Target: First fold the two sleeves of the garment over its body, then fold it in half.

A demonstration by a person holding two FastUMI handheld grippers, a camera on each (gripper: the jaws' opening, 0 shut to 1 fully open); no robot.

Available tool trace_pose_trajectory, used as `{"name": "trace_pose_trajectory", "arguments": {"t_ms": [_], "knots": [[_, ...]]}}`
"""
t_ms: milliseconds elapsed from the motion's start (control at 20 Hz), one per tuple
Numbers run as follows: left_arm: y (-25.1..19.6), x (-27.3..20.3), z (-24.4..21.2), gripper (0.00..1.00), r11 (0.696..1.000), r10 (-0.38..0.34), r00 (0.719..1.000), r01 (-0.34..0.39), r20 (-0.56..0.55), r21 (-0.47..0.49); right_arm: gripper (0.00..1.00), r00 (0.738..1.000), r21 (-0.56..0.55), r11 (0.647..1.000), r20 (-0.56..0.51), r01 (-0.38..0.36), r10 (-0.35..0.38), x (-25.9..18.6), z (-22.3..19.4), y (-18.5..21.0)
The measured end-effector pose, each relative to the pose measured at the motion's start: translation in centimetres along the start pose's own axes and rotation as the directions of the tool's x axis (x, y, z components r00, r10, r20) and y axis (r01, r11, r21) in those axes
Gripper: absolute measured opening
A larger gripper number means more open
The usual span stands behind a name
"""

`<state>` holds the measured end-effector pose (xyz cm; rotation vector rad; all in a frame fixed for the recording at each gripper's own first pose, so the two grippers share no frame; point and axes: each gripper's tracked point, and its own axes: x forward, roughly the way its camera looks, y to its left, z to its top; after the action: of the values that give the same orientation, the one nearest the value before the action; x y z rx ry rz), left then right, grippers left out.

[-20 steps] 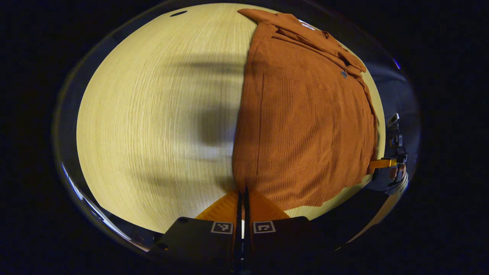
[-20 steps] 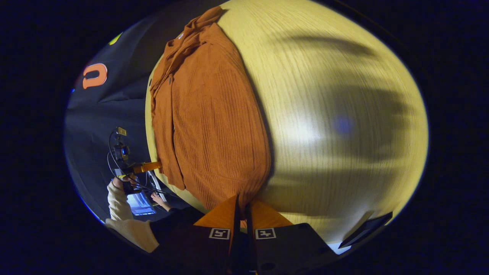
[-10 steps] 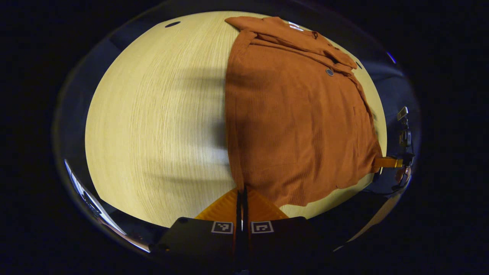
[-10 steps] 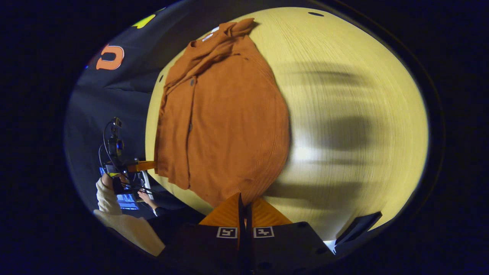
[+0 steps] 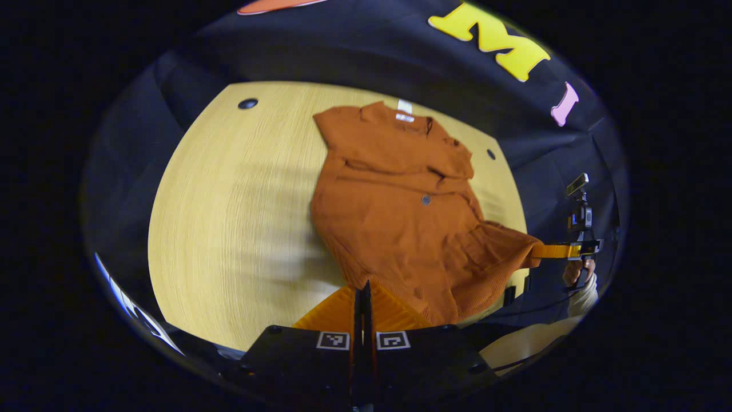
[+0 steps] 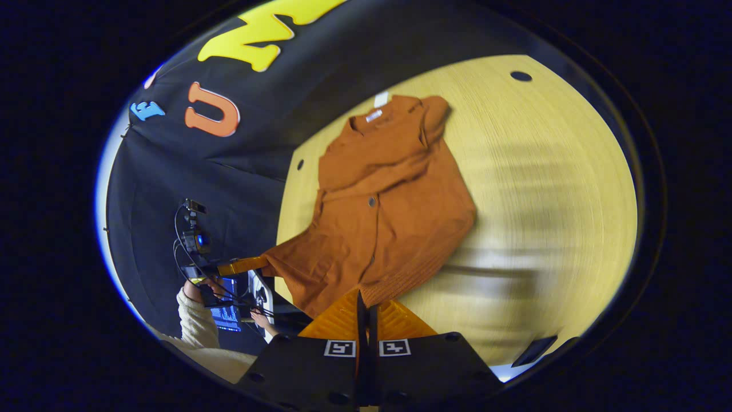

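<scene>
A rust-orange ribbed garment (image 5: 400,212) lies on the wooden table (image 5: 229,217), collar at the far end, with both sleeves folded across its chest. My left gripper (image 5: 361,288) is shut on one corner of the near hem. My right gripper (image 6: 364,295) is shut on the other hem corner. In the right gripper view the garment (image 6: 394,200) has its near hem raised off the table. Each view also catches the other gripper farther off: the right gripper (image 5: 552,250) and the left gripper (image 6: 243,265), each pinching its lifted hem corner.
The table has small round holes (image 5: 247,103) (image 5: 490,154) near its far corners. Black booth cloth (image 5: 354,51) hangs behind it. A person's hand and pale sleeve (image 6: 194,309) are at the near edge beside a lit screen (image 6: 226,316). A dark flat object (image 6: 532,350) lies at the table's near right edge.
Both grippers have risen and drawn back with the hem corners in them. The near hem has come up off the table, and the booth wall has come into sight.
</scene>
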<state>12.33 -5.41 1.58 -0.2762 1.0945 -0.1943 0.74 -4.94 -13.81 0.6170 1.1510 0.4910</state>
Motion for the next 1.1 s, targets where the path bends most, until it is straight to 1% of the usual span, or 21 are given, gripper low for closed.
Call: {"name": "trace_pose_trajectory", "arguments": {"t_ms": [50, 100, 200, 300, 400, 500, 550, 600, 650, 700, 750, 800, 850, 900, 950, 1000, 1050, 1100], "knots": [[-3.1, -1.2, 4.3, 0.03, 1.0, -0.014, 0.999, 0.014, 0.042, 0.0, 0.0, 1.0, -0.007, 1.0, 0.026, -0.01, 0.01, 0.0, 1.5, 0.4], [-3.0, -0.9, 5.4, 0.03, 1.0, -0.024, 0.997, 0.025, 0.076, -0.016, 0.0, 0.999, -0.013, 1.0, 0.051, -0.01, 0.011, -0.2, 3.6, 0.9], [-3.9, -1.4, 12.4, 0.03, 0.996, -0.041, 0.989, 0.051, 0.139, -0.067, 0.0, 0.995, -0.018, 1.0, 0.099, -0.012, 0.014, -0.1, 7.7, 1.9], [-3.8, -1.0, 17.6, 0.03, 0.992, -0.045, 0.98, 0.067, 0.193, -0.109, 0.0, 0.989, -0.02, 1.0, 0.145, -0.012, 0.015, -0.4, 11.8, 2.6], [-3.3, -0.3, 22.6, 0.03, 0.987, -0.062, 0.972, 0.093, 0.227, -0.129, 0.0, 0.982, -0.009, 1.0, 0.188, -0.014, 0.016, -0.3, 16.4, 3.5], [-2.5, 1.2, 27.3, 0.03, 0.984, -0.056, 0.964, 0.098, 0.26, -0.151, 0.0, 0.971, 0.032, 0.999, 0.24, -0.009, 0.001, 1.1, 20.8, 2.9], [-2.0, 2.5, 29.1, 0.03, 0.981, -0.05, 0.963, 0.097, 0.265, -0.169, 0.0, 0.965, 0.072, 0.997, 0.261, -0.022, 0.002, 2.5, 23.3, 2.7], [-1.4, 4.1, 30.4, 0.03, 0.98, -0.046, 0.962, 0.096, 0.268, -0.175, 0.0, 0.96, 0.113, 0.993, 0.281, -0.036, 0.003, 3.6, 25.4, 1.8], [-0.7, 6.6, 31.6, 0.03, 0.977, -0.049, 0.96, 0.103, 0.276, -0.185, 0.0, 0.955, 0.157, 0.987, 0.297, -0.036, -0.013, 5.7, 27.3, 0.9], [-0.2, 9.3, 32.6, 0.03, 0.969, -0.057, 0.96, 0.12, 0.276, -0.216, 0.0, 0.952, 0.211, 0.977, 0.305, -0.034, -0.033, 7.8, 28.8, -1.1], [0.3, 12.4, 33.1, 0.03, 0.953, -0.064, 0.962, 0.138, 0.266, -0.268, 0.0, 0.953, 0.27, 0.963, 0.296, -0.017, -0.066, 9.9, 29.8, -3.6], [1.1, 15.5, 33.2, 0.03, 0.941, -0.067, 0.969, 0.141, 0.238, -0.307, 0.0, 0.954, 0.343, 0.939, 0.286, -0.013, -0.091, 11.7, 30.3, -5.7], [1.8, 18.4, 32.7, 0.03, 0.931, -0.066, 0.977, 0.133, 0.2, -0.34, 0.0, 0.954, 0.4, 0.916, 0.283, -0.025, -0.097, 14.0, 31.1, -7.1], [2.3, 20.7, 31.9, 0.03, 0.922, -0.076, 0.983, 0.132, 0.165, -0.363, 0.0, 0.954, 0.44, 0.898, 0.278, -0.018, -0.117, 15.4, 31.3, -8.8], [2.5, 22.1, 31.6, 0.03, 0.916, -0.079, 0.987, 0.128, 0.142, -0.381, 0.0, 0.949, 0.472, 0.881, 0.278, -0.004, -0.145, 16.1, 31.7, -10.6], [2.9, 23.3, 32.0, 0.03, 0.912, -0.068, 0.986, 0.123, 0.149, -0.393, 0.0, 0.943, 0.499, 0.866, 0.284, 0.009, -0.174, 16.6, 32.0, -12.1], [2.8, 23.2, 32.4, 0.03, 0.906, -0.08, 0.982, 0.142, 0.169, -0.399, 0.0, 0.941, 0.515, 0.857, 0.288, 0.003, -0.176, 16.9, 32.2, -12.9], [2.4, 22.9, 32.7, 0.03, 0.903, -0.088, 0.978, 0.158, 0.189, -0.4, 0.0, 0.942, 0.52, 0.854, 0.289, -0.008, -0.168, 16.9, 32.2, -12.6]]}}
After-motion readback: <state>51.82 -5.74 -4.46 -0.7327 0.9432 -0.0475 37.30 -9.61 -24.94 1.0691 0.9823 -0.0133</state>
